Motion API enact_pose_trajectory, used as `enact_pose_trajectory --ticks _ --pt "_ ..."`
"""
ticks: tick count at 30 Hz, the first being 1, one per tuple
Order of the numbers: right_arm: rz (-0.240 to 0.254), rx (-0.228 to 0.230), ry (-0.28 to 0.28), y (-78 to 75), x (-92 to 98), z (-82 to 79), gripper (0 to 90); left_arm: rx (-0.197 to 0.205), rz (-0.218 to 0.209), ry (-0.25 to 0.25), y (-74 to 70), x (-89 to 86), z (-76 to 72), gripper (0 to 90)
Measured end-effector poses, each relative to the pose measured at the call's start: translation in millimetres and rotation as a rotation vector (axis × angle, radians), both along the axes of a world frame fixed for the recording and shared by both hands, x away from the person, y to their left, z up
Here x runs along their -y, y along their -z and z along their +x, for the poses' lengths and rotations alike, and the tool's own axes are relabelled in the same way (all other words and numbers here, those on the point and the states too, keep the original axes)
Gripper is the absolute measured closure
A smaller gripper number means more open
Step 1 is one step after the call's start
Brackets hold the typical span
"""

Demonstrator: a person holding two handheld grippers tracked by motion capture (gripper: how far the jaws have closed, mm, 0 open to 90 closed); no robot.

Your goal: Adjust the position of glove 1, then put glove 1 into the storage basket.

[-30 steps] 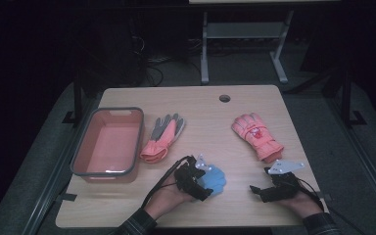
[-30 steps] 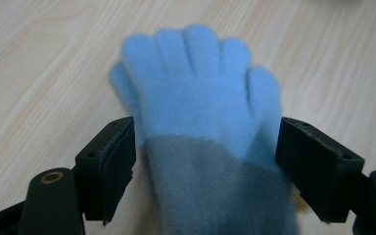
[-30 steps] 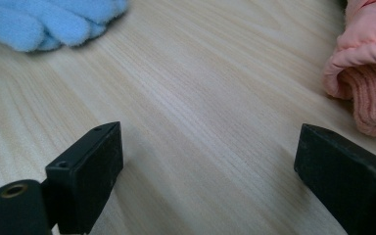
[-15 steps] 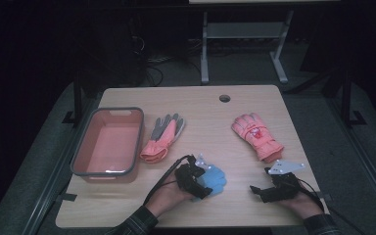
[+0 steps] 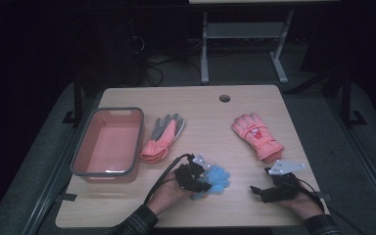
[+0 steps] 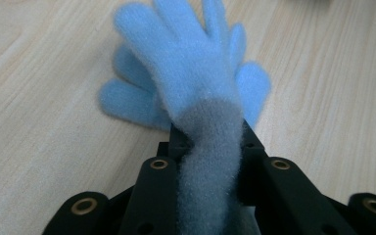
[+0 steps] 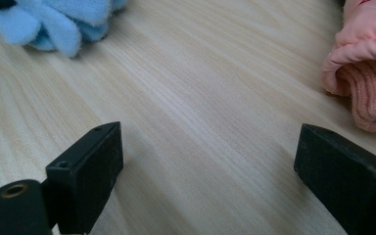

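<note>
Since the earlier high views the hands have hardly shifted; what changed is the left gripper (image 6: 208, 161), whose jaws have just been closing and now pinch the grey cuff of the blue glove (image 6: 191, 68). In the left gripper view the cuff is bunched between the black jaws, and the glove's fingers fan out on the table (image 6: 54, 98) just ahead of them. A second blue shape lies under the top one; whether it is a paired glove or a fold I cannot tell.

The right gripper (image 7: 208, 161) rests low on the wood with its jaws spread wide and nothing between them. Ahead and to its left lie the blue fingertips; ahead and to its right is the knitted cuff of the pink glove (image 7: 367, 73), cut off by the frame edge.

Farther off, in the high view, a grey-and-pink glove (image 5: 164, 137) lies beyond the left gripper, just beside the pink bin (image 5: 108, 142).

Risk, as I judge it: the grip is on soft fleece at the cuff alone, so a lift may slip, or drop the lower layer if only one is caught.
</note>
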State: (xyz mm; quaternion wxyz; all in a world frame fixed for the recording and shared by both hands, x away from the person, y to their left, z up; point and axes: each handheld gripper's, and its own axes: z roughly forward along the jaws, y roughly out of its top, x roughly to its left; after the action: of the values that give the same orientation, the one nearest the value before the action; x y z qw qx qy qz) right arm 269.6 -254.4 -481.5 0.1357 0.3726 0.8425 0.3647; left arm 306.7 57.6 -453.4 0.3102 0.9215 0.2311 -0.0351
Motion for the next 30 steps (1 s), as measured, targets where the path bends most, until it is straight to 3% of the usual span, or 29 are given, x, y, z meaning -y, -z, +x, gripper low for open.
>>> enact_pose_trajectory --ticks 6,18,30 --pt "0.000 0.000 0.000 0.0 0.0 0.0 10.4 -0.026 -0.020 -0.004 -2.1 -3.7 3.0 77.3" --pt "0.000 0.001 -0.003 0.0 -0.1 0.4 10.4 -0.027 -0.059 -0.015 -14.3 -9.7 3.5 78.1" --pt "-0.001 0.004 -0.008 0.1 0.1 0.9 10.4 -0.005 -0.134 -0.079 -43.8 -35.0 13.3 78.0"
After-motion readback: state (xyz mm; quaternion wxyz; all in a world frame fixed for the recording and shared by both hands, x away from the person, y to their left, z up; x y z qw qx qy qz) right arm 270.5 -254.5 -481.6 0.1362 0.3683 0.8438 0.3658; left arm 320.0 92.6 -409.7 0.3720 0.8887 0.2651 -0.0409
